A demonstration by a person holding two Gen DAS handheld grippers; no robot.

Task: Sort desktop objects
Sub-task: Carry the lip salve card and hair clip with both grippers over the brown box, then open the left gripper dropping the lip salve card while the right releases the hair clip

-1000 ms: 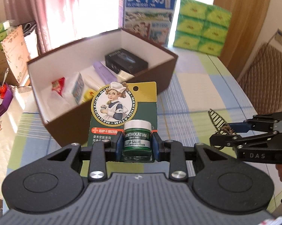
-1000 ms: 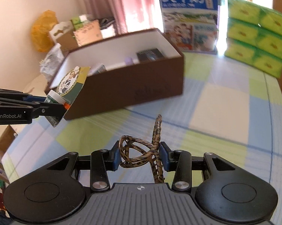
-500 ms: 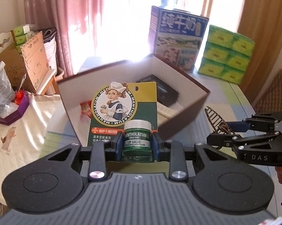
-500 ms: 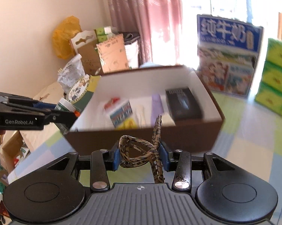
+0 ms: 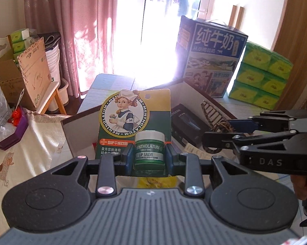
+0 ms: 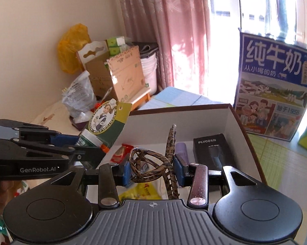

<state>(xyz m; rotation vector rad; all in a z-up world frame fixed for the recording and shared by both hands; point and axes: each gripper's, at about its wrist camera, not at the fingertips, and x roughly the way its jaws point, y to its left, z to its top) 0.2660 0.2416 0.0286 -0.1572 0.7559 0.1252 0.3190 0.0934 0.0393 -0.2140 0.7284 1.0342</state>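
Note:
My left gripper [image 5: 149, 155] is shut on a carded Mentholatum lip salve pack [image 5: 133, 120], its green jar between the pads. It hangs over the near left part of the brown storage box [image 6: 241, 120]. My right gripper [image 6: 153, 169] is shut on a leopard-print hair claw clip [image 6: 153, 163] above the box's middle. Each gripper shows in the other's view: the right gripper [image 5: 212, 136] with the hair claw clip [image 5: 214, 114], the left gripper [image 6: 96, 149] with the lip salve pack [image 6: 108, 122]. Inside the box lie a black Flyco box [image 6: 212, 149], a purple tube [image 6: 181, 151], and red and yellow packets.
A blue milk carton [image 6: 275, 85] stands behind the box. Green tissue packs [image 5: 259, 75] are stacked at the back right. Cardboard boxes [image 6: 116, 75], bags and a purple tray [image 5: 10, 130] crowd the left side. Pink curtains [image 5: 72, 30] hang before a bright window.
Both grippers have travelled forward and up from the tablecloth in front of the box to above its open inside, each still holding its object.

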